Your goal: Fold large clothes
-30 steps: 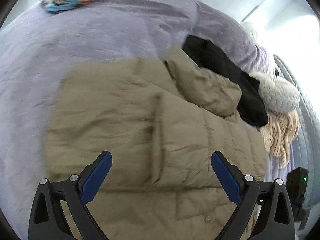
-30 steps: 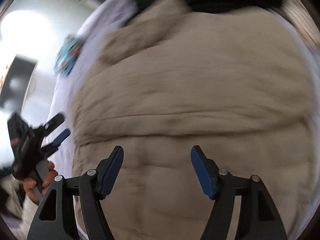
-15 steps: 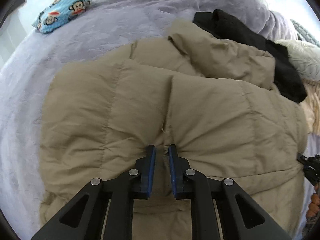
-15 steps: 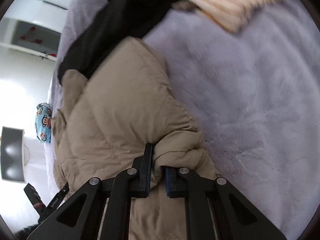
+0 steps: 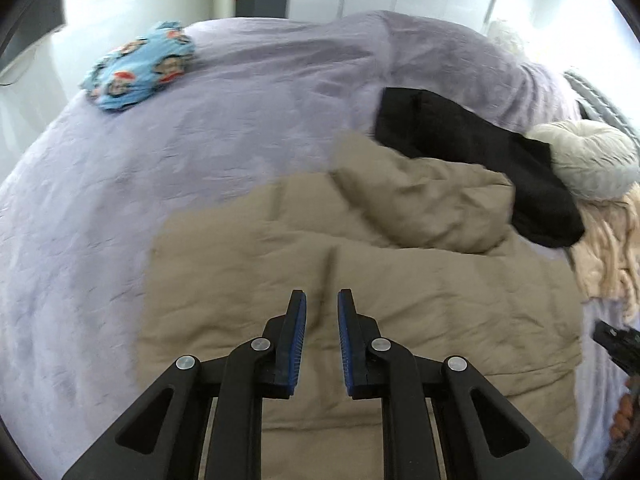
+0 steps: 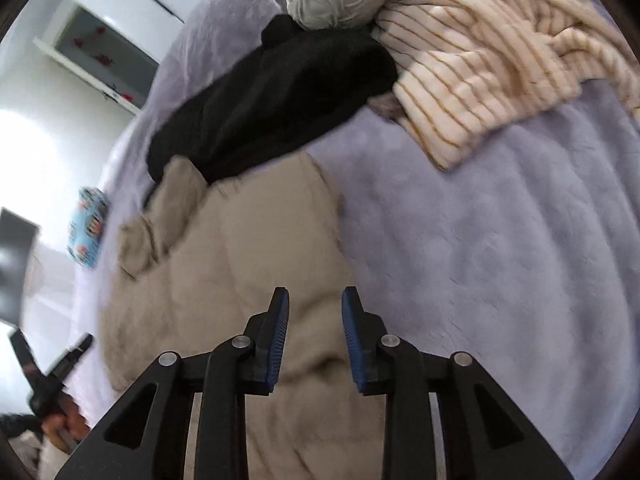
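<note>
A tan quilted jacket (image 5: 400,292) lies spread on the lavender bed cover (image 5: 160,160), its hood or sleeve bunched toward the far side. My left gripper (image 5: 322,300) hangs over the jacket's near middle. Its jaws stand a narrow gap apart, and a raised crease of tan fabric runs up into that gap. In the right wrist view my right gripper (image 6: 314,300) hovers over the right edge of the jacket (image 6: 224,272). Its jaws are opening and nothing is pinched between them.
A black garment (image 5: 460,140) lies against the jacket's far edge, with a pale puffy garment (image 5: 588,160) and a cream striped sweater (image 6: 480,80) beyond. A blue monkey-print pillow (image 5: 140,68) sits far left. Bare bed cover (image 6: 500,260) spreads to the right. A hand (image 6: 66,420) shows at the lower left.
Both grippers went from wide open to pinched on the jacket. Since then the right jaws have parted and let the hem go. The left gripper has risen and tilted up, its gap unchanged.
</note>
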Tool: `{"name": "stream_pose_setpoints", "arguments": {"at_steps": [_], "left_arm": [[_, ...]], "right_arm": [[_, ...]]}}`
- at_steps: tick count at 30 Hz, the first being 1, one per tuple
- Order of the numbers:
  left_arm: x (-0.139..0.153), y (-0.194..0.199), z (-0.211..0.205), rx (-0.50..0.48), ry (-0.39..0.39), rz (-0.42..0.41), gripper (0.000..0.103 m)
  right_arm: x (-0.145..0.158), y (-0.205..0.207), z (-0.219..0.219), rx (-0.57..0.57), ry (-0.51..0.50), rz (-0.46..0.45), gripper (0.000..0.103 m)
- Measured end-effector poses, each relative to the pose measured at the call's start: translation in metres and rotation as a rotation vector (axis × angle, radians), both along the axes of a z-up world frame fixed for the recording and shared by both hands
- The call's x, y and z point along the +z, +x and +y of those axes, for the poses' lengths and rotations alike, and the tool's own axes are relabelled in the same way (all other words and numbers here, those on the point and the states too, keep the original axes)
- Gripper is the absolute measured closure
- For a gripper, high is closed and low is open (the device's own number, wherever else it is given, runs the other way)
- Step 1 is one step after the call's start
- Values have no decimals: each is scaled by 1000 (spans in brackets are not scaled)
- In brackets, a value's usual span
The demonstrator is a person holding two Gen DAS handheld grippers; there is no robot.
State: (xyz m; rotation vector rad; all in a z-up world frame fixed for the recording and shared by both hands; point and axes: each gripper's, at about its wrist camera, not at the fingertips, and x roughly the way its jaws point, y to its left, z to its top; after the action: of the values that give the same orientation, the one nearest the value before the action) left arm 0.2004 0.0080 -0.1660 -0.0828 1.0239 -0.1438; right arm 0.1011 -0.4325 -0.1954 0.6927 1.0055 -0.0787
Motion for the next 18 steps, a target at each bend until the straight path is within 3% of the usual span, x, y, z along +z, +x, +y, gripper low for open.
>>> {"name": "stream_pose_setpoints", "arguments": {"at_steps": [6,8,12,16,18], "left_arm": [[-64,1,-27,-21,108,115,85],[-83,-3,-22,-23,109,106,85],[-86,-4,-29,-44,156,85,85],[-74,-6,-25,-14,144,105,85],[-64,-13,-20,0,128,107,85]], "right_arm": [[-46,35,31,62,-84,98,73],[-62,31,28,48,-75,101,75],[-70,31,27,41,-87,91,76],[-57,37,36,40,-107,119,73],[-43,33,41,43,-90,112,64]]}}
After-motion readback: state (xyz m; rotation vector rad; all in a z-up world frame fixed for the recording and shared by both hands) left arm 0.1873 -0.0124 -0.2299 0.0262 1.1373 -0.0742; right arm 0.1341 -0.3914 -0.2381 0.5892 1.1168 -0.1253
